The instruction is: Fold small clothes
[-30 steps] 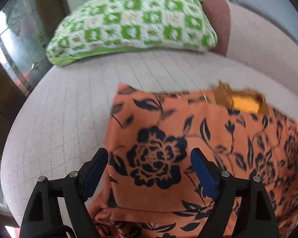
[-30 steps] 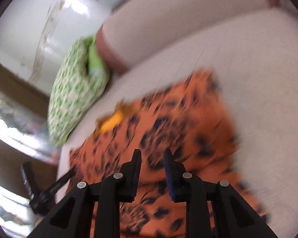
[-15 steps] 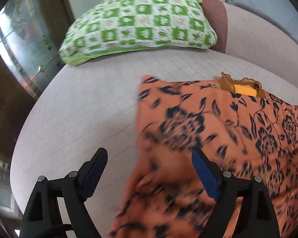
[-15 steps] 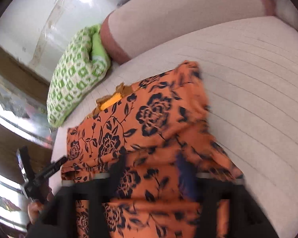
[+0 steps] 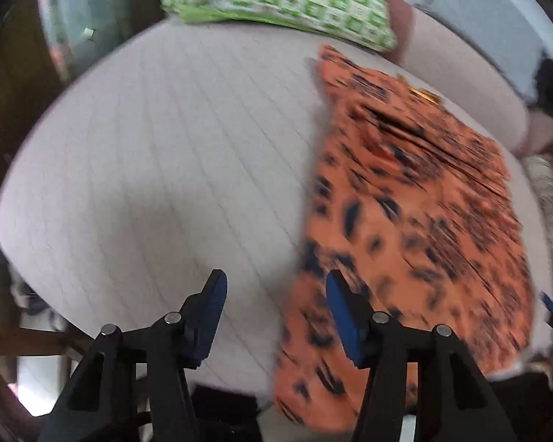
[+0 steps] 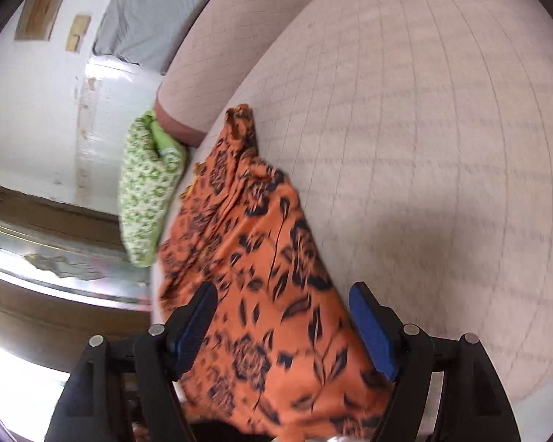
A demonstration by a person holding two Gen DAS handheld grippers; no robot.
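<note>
Pale quilted upholstery, a sofa seat (image 5: 173,169) with faint grid stitching, fills both views, with its backrest (image 6: 247,33) rising behind. You have a green-and-white checked cushion (image 5: 287,0) lying at the far end of the seat, against the backrest corner.

Your orange garment (image 5: 416,221), printed with dark blue flowers, lies spread on the seat. In the left wrist view it is to the right of centre, motion-blurred, reaching from near the cushion down to the seat's front edge. A yellow patch shows at its far edge; what it is cannot be made out.

Your left gripper (image 5: 274,305) hangs over bare upholstery just beside the garment's left edge. Its jaws are closing, with nothing between them; the right pad overlaps the cloth's edge in the picture, but contact cannot be confirmed.

Your right gripper (image 6: 284,326) has its jaws standing wide apart. The garment is seen between the blue pads (image 6: 372,335), which do not press on it.
</note>
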